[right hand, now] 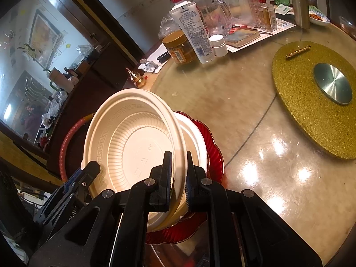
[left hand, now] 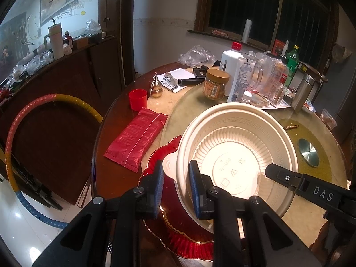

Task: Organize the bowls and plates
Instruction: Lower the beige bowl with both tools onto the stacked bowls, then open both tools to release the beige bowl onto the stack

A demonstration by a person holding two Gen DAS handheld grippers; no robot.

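While your left gripper point(left hand: 176, 179) and right gripper point(right hand: 179, 178) each clamp its rim (opposite sides), the cream ribbed plastic bowl point(left hand: 235, 155) tilts above the red scalloped glass plate point(left hand: 184, 244).

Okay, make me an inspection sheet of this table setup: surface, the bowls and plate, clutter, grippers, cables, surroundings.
Surface: round table, glossy, with a gold glitter turntable disc.
Job's things: cream plastic bowl tilted, held over a second cream bowl that sits on a red plate.
Clutter: red cup, red packet, brown jar, lotion bottle, glass jug, steel flask, gold gourd ornament.
Grippers: left gripper shut on the tilted bowl's rim tab; right gripper shut on its opposite rim.
Cables: nothing seen.
Surroundings: dark sideboard, hula hoop, dark window.
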